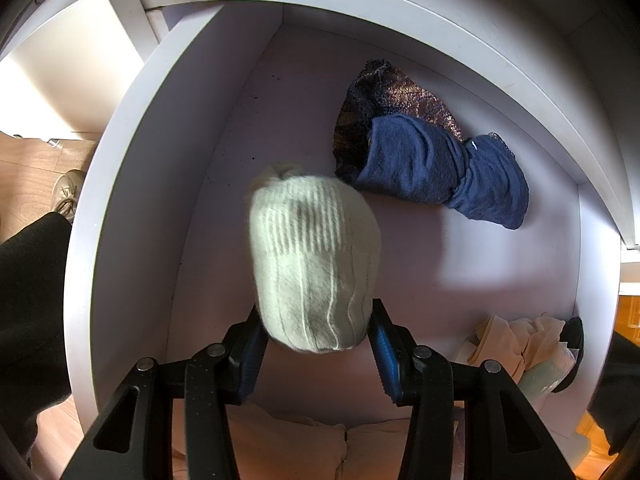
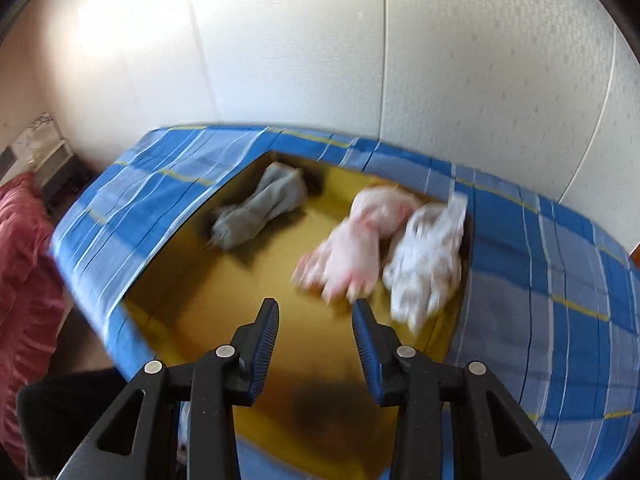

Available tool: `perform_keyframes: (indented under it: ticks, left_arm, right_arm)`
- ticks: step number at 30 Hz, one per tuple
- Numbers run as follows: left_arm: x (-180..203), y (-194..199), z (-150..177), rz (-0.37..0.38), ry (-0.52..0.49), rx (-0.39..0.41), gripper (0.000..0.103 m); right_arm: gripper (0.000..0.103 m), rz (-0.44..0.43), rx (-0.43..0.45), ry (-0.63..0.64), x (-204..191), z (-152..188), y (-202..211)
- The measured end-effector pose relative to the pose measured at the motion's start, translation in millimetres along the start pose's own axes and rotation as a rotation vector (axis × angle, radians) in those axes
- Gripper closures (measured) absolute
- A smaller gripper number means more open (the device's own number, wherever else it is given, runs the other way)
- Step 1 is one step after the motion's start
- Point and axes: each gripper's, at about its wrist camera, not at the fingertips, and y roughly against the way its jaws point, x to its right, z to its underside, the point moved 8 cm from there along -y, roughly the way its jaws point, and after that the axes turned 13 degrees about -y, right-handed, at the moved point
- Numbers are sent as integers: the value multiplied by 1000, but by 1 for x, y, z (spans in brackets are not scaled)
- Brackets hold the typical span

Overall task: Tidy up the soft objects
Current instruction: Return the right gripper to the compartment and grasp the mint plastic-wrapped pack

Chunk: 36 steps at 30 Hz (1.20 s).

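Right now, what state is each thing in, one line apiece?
left hand-held gripper: shut on the cream sock roll.
cream sock roll: rolled, held over the white drawer.
navy bundle: rolled, lying in the drawer.
right hand-held gripper: open, holding nothing.
grey bundle: lying in the yellow box.

The white drawer [image 1: 132,184] held one cream knitted bundle [image 1: 316,264], one navy rolled bundle [image 1: 432,168] and one dark lacy piece [image 1: 384,96], three soft items on its floor, plus one heap of beige fabric [image 1: 520,340] in a corner. The yellow box [image 2: 224,304], one only, with a blue plaid cover [image 2: 560,280], contained three more: one grey bundle [image 2: 260,208], one pink piece [image 2: 360,240], one white patterned piece [image 2: 428,264].
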Motion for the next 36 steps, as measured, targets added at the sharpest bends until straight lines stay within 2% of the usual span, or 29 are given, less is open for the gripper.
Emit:
perform_keyframes:
  ticks: [5,11,17,21,23,26,30,36]
  left_arm:
    - [0,0,0,14,13,6,54]
    - [3,-1,0,36,25,13,51]
    - [-6,-6,-1,60,85,18,40]
    - [-8,-8,-1,74,111,24,38]
    - [-9,-9,-1,76,108,25,38]
    - [-8,-11,-3,80,110,28,38]
    - [-16,-11,0,81,105,33,39]
    - [-17,-6,4,97,111,41,40]
  right_arm:
    - [65,-58,-29,11,1,53,23]
    - [65,-97,-108,46,-1,136,36]
    - [65,-126,-337,-21,1,238,-2]
    - [65,-55,-506,-83,8,296,-41]
    - [65,-29,-573,-118,14,314,-60]
    - [65,-13,-666,-259,28,340,-88]
    - [65,28,-671,-449,52,350,-112]
    - [65,-5,-661,-576,66,353,-136]
